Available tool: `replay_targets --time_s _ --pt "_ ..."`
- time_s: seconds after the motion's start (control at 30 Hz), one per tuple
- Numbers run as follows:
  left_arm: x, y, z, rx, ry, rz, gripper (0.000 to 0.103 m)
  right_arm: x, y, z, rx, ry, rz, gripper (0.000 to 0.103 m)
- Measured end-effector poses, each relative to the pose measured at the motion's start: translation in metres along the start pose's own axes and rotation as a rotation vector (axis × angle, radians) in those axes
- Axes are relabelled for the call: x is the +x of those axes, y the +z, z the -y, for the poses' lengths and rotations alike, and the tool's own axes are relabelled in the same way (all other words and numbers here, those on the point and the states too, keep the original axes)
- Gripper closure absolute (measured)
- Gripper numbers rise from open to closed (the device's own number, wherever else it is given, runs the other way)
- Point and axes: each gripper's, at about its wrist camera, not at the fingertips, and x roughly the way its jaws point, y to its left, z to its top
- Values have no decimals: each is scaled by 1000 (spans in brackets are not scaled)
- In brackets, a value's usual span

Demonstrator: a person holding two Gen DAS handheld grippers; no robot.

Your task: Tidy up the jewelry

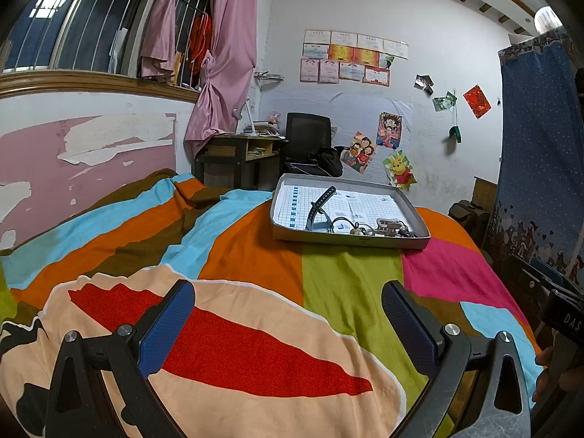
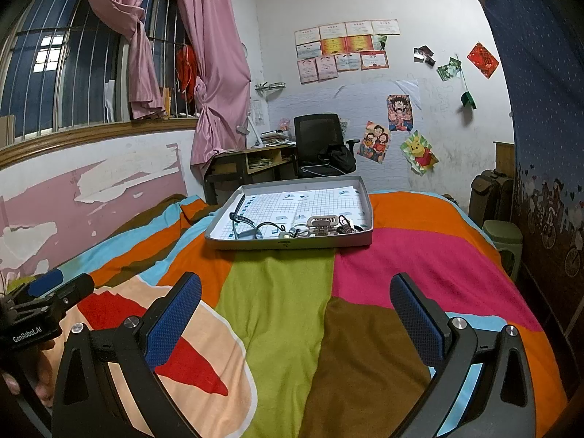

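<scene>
A shallow grey tray (image 1: 288, 235) lined with gridded paper sits on the bed, well ahead of both grippers; it also shows in the right wrist view (image 2: 255, 244). Along its near edge lies a tangle of jewelry (image 1: 368, 226): a dark watch strap (image 1: 318, 206), cords, rings and a beige buckle piece (image 2: 323, 223). My left gripper (image 1: 288, 314) is open and empty above the bedspread. My right gripper (image 2: 295, 308) is open and empty too. The left gripper's body (image 2: 43, 306) shows at the left edge of the right wrist view.
The tray rests on a multicoloured striped bedspread (image 2: 281, 292). A peeling pink wall (image 1: 73, 168) runs along the left. A desk (image 2: 252, 160) and black office chair (image 2: 321, 142) stand beyond the bed. A blue curtain (image 2: 540, 127) hangs at the right.
</scene>
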Motion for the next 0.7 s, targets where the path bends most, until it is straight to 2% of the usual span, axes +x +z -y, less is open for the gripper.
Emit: replay_targets --time_s 0.7 --pt "0 0 0 -1 0 0 0 0 -1 -1 3 -3 1 1"
